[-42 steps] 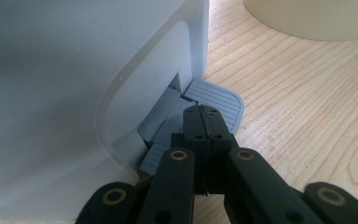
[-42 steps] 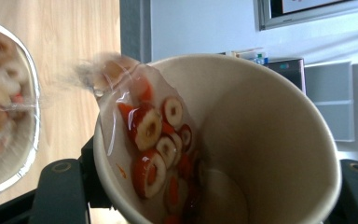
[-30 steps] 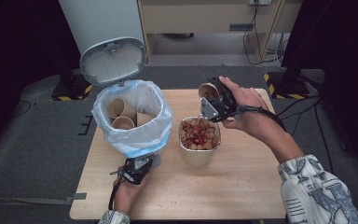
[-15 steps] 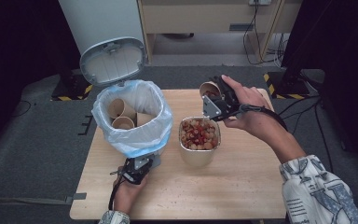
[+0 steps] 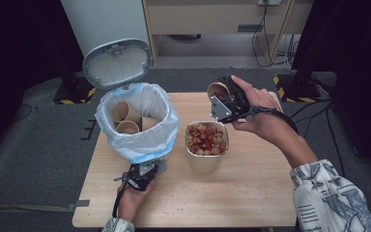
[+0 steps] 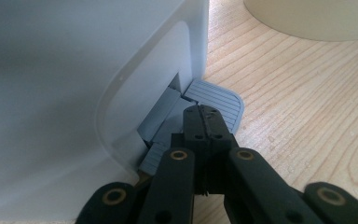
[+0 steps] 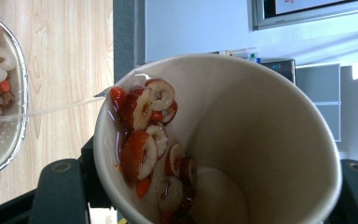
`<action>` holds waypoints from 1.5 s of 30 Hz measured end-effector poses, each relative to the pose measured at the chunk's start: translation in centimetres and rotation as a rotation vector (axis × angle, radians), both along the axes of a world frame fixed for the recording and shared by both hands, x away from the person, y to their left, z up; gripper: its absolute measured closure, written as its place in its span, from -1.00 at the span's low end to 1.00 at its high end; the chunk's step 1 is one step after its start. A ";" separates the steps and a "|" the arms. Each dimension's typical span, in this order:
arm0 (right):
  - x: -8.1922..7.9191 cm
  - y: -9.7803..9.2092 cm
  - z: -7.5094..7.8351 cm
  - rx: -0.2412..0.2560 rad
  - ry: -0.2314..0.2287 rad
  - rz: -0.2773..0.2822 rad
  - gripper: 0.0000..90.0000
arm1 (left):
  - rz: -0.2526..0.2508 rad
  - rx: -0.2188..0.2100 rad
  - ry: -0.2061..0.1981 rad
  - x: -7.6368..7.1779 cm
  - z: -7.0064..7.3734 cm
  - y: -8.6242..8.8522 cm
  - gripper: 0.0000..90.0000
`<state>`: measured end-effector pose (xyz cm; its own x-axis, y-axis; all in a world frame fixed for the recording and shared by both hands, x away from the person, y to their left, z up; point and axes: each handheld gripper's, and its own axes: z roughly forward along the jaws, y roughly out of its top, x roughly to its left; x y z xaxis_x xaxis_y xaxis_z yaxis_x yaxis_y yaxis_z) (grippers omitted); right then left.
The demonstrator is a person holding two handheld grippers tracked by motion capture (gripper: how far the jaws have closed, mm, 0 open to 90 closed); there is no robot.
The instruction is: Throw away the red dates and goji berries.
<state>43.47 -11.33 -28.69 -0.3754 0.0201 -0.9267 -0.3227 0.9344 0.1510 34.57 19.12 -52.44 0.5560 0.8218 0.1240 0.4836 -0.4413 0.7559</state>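
My right gripper point(image 5: 222, 99) holds a tan paper cup point(image 7: 223, 140) tipped on its side, my jaws clamped on its wall, one at each side. Red sliced dried fruit point(image 7: 151, 140) clings inside near the rim, and a thin stream of liquid point(image 7: 51, 111) runs from the lip toward the perforated metal strainer bowl point(image 5: 206, 145) just beyond. My left gripper point(image 6: 204, 122) has its fingers together, pressing the grey ribbed foot pedal point(image 6: 214, 100) of the white pedal bin point(image 5: 140, 126).

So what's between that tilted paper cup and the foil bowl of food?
In the right gripper view, a thin stream of liquid runs from the paper cup to the foil bowl.
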 end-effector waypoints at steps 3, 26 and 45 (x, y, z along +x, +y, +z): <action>0.0 0.1 0.2 0.012 0.002 0.003 -0.35 | 0.000 0.000 0.001 0.0 0.0 0.0 0.99; -1.0 2.4 -0.8 -0.342 -0.199 0.003 -0.34 | -0.002 0.000 0.001 0.0 0.0 0.0 0.99; -1.2 2.2 -0.5 -0.324 -0.215 0.014 -0.34 | -0.002 -0.002 0.002 0.0 0.0 0.0 0.99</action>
